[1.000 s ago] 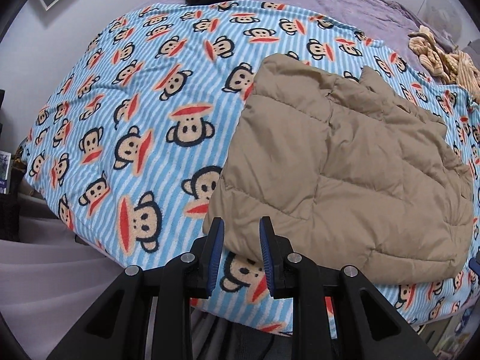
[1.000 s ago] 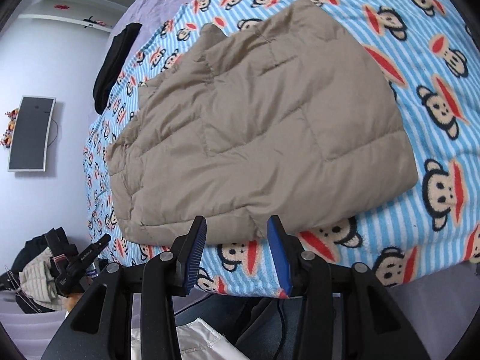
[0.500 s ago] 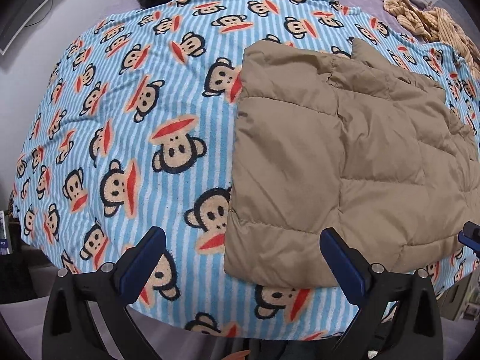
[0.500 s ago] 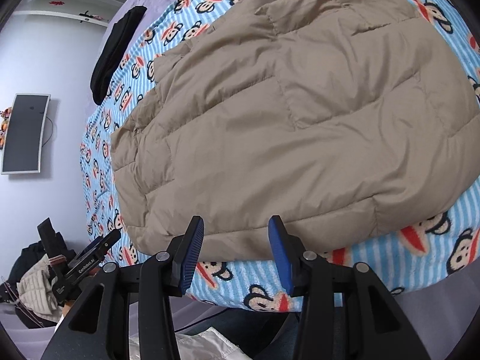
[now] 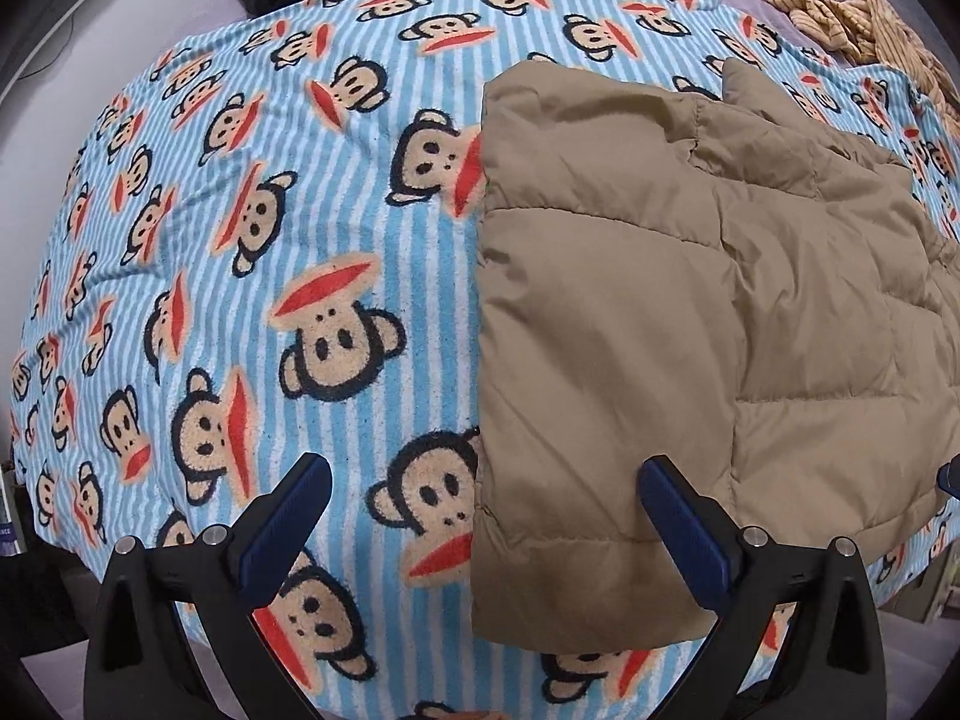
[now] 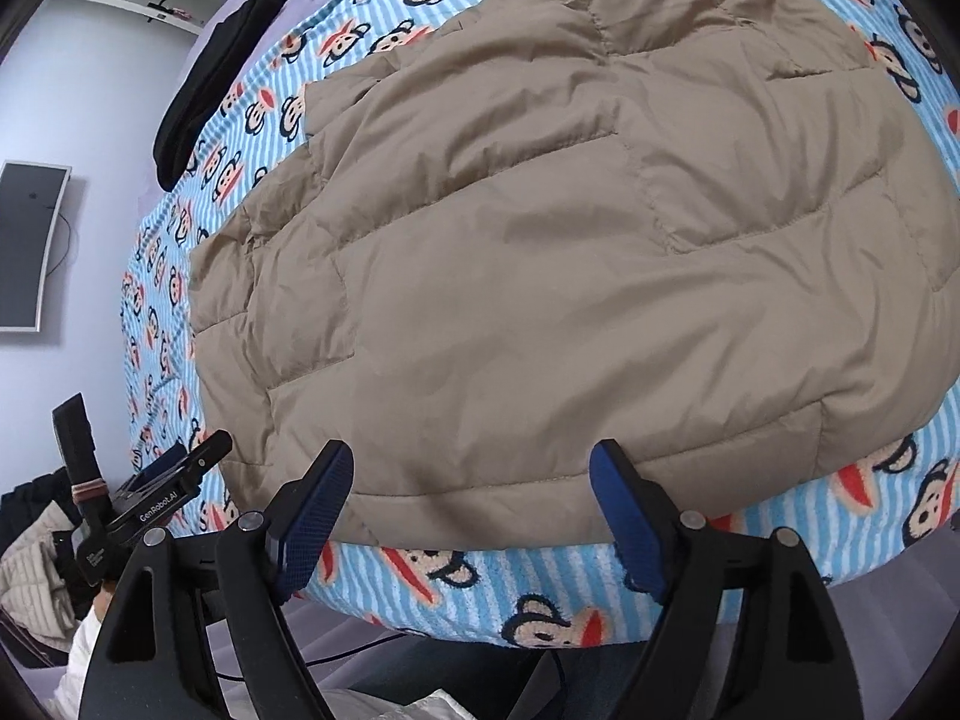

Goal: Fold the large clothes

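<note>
left wrist view, one tan jacket (image 5: 690,330), one monkey blanket (image 5: 240,240)

In the right wrist view, white lettering reading "GenRobot.AI" runs along the black body of the left gripper (image 6: 174,468), seen at the lower left edge. Lower on the same black body, near where it is held, sits a second small white marking in two or three lines, too small to make out. In the left wrist view, a sliver of a printed item (image 5: 7,531) at the far left edge carries letters that cannot be read.
</note>
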